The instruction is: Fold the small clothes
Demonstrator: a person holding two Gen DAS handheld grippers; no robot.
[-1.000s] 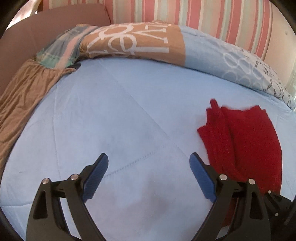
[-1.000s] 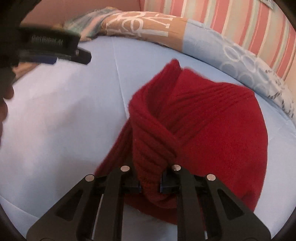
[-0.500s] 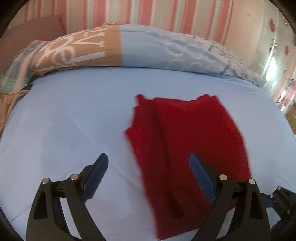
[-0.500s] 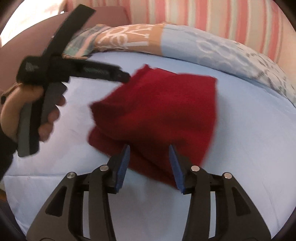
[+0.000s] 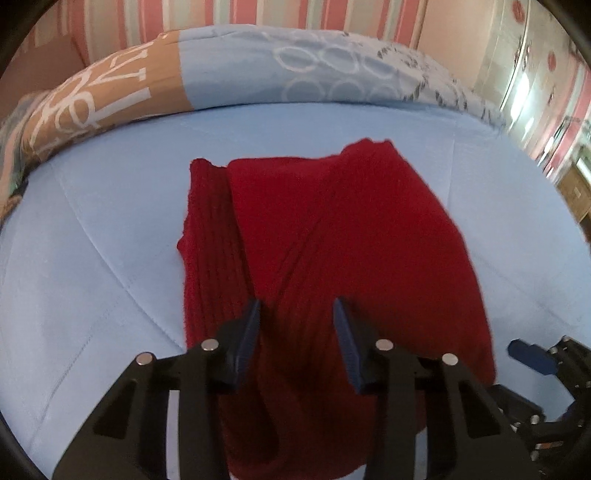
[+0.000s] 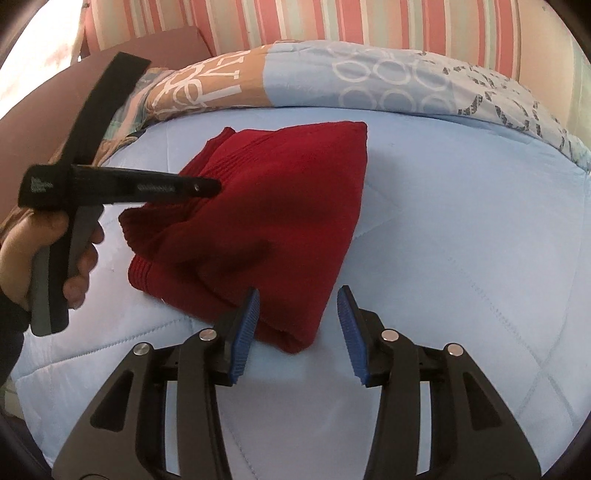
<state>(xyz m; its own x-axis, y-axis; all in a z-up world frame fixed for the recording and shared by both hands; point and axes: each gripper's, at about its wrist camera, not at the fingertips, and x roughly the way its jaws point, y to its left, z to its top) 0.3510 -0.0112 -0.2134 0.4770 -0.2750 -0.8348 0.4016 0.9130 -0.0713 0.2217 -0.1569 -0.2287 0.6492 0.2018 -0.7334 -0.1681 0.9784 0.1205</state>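
Observation:
A red knitted garment (image 5: 332,236) lies folded on the light blue bed sheet (image 5: 92,240). My left gripper (image 5: 297,328) hovers over its near part, jaws partly open, nothing held. In the right wrist view the garment (image 6: 273,206) lies ahead and left. My right gripper (image 6: 297,317) is open and empty, with the garment's near corner between the jaws. The left gripper (image 6: 214,188) shows there from the side, over the garment's left edge, held by a hand (image 6: 40,251).
A patterned blue and tan quilt (image 5: 258,70) is rolled along the far edge of the bed, with a striped wall (image 6: 332,22) behind. Brown cloth (image 6: 11,218) lies at the far left. The right gripper's blue tip (image 5: 528,356) shows at lower right.
My right gripper let go of the garment and opened. The garment dropped flat on the sheet. My left gripper swung right over it and its jaws narrowed.

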